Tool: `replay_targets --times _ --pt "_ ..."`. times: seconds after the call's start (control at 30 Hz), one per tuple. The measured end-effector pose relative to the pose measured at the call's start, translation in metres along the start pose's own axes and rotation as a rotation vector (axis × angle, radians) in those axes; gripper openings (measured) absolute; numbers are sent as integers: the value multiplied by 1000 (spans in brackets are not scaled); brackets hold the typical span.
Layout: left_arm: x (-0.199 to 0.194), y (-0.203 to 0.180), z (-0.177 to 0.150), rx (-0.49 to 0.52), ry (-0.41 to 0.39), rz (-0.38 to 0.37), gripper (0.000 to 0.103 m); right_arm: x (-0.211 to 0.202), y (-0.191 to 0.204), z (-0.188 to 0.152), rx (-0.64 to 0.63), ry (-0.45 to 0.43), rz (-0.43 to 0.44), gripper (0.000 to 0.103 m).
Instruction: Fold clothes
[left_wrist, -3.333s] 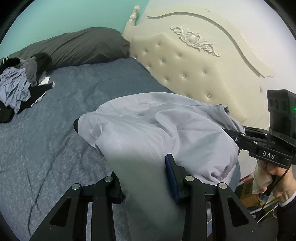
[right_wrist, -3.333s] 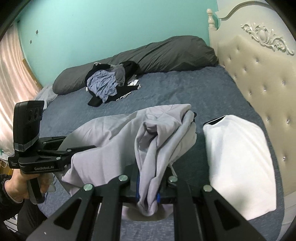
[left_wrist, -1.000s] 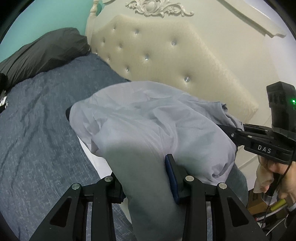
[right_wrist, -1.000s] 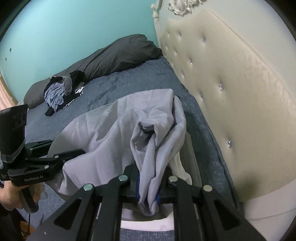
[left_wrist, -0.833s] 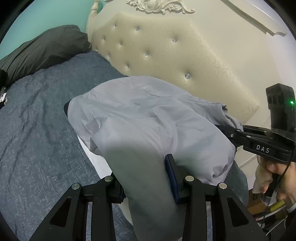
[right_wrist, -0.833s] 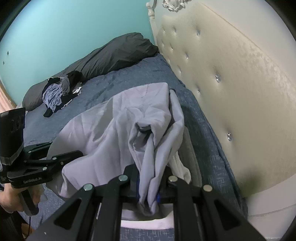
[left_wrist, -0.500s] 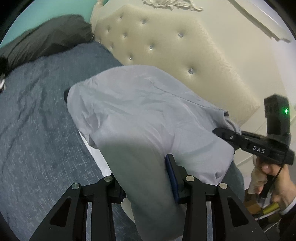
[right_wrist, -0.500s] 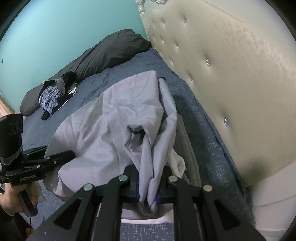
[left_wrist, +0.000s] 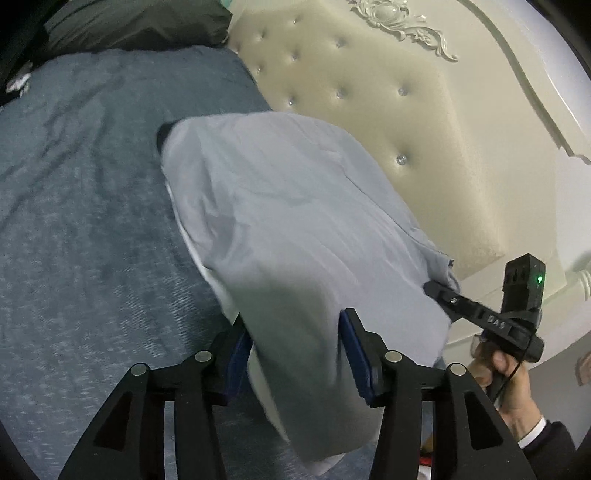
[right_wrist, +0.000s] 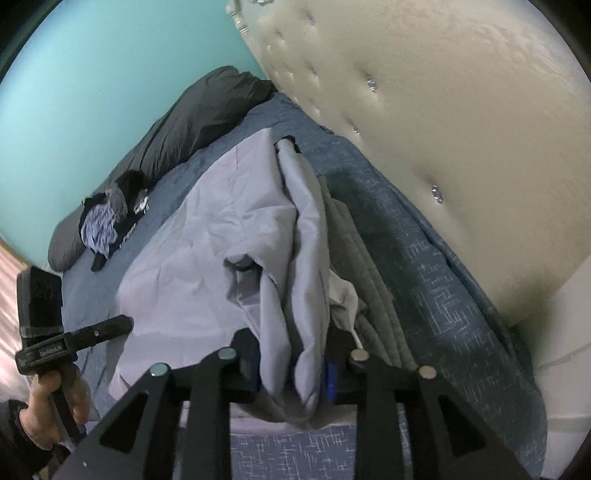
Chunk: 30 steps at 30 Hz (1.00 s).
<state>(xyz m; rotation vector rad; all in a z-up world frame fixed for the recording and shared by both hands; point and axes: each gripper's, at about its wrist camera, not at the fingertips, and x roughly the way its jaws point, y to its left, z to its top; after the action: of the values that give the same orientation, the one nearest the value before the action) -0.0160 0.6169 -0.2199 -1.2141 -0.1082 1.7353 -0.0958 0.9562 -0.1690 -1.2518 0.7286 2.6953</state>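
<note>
Both our tongs angle down over the bed (left_wrist: 85, 221): left gripper (left_wrist: 295, 354) and right gripper (right_wrist: 291, 365) are opening, grey garment (left_wrist: 295, 229) between their jaws.

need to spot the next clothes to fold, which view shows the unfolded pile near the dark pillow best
The right wrist view: the clothes pile sits whole beside the dark pillow. The left wrist view shows only a dark sliver at its left edge.
</note>
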Motion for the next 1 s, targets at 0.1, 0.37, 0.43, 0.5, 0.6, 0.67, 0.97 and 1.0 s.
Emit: replay_targets --times 0.1,0.37,0.43,0.5,0.6,0.67,0.97,1.0 --pt "-12 -1 1 28 -29 28 51 -9 -2 -4 16 -21 -15 37" --pt "-25 -21 2 151 -66 59 51 -52 0 -13 -10 -182 -66 33" --pt "-24 -24 2 158 -65 61 51 -59 11 -10 -50 -214 -53 18" --pt "-21 -26 2 160 -61 66 51 -62 23 -6 -84 -230 -31 13" --pt "-15 -28 1 162 -46 78 51 -56 43 -2 -163 -218 -5 8" --pt "-11 -29 1 166 -34 85 51 -45 57 0 -211 -188 -15 6" --pt "2 -23 -8 175 -11 105 51 -11 27 2 -87 -143 -102 0" --pt "3 -22 -8 176 -10 105 51 -7 22 1 -69 -139 -102 0"
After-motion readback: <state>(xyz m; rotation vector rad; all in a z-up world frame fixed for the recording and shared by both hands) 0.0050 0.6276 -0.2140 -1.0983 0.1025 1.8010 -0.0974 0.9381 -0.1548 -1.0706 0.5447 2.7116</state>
